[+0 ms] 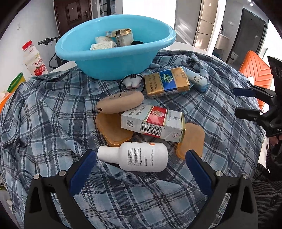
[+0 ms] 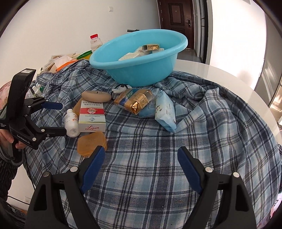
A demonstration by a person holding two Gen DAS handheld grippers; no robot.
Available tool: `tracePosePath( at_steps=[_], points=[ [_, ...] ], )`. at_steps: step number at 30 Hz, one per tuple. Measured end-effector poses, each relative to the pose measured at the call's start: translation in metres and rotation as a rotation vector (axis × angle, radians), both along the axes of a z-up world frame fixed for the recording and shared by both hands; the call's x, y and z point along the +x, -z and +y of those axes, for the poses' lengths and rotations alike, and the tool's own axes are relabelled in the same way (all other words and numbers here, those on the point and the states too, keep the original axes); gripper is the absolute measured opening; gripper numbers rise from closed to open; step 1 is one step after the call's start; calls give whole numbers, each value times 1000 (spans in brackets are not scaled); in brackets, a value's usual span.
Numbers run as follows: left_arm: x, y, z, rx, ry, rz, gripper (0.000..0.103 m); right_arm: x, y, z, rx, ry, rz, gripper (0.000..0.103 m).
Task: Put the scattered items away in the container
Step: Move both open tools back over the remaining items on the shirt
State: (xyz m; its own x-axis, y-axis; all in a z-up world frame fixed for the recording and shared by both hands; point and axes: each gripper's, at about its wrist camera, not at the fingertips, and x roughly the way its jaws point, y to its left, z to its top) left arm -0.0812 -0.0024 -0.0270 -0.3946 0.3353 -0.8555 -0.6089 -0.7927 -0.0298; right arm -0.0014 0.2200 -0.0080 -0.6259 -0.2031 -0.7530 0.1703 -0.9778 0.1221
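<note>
White walls [image 2: 52, 26] fill the upper left of the right wrist view; a dark brown door [image 2: 176, 15] stands at top centre. Bright daylight washes the glossy white desk [image 2: 220, 70] at right. An orange chair [image 1: 253, 68] sits at the left wrist view's right edge.

Bare plaid cloth [image 2: 149, 141] lies unobstructed ahead of the right gripper [image 2: 141, 165]. Ahead of the left gripper [image 1: 141, 162], the white bottle [image 1: 137, 156], red-and-white cigarette pack [image 1: 155, 123] and tan case [image 1: 119, 102] block the approach to the blue basin [image 1: 112, 63].
</note>
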Motion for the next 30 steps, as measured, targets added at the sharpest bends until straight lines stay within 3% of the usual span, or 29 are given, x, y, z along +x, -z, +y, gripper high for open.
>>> tracePosePath(
  at_steps=[11,15,22,24,30],
  points=[
    [-21,25,2,-56,63,-66,103,-7,11,2,-13,14,-41,83],
    [-25,28,0,-32,63,-82,103,-9,12,0,-12,12,-48,83],
    [-24,27,1,-25,63,-86,102,-8,14,-2,-9,8,-57,83],
    [-23,24,-1,-10,46,-74,96,-8,14,-1,-11,14,-57,83],
    [-14,8,-9,15,10,-49,95,-5,13,-1,-21,14,-53,83]
  ],
)
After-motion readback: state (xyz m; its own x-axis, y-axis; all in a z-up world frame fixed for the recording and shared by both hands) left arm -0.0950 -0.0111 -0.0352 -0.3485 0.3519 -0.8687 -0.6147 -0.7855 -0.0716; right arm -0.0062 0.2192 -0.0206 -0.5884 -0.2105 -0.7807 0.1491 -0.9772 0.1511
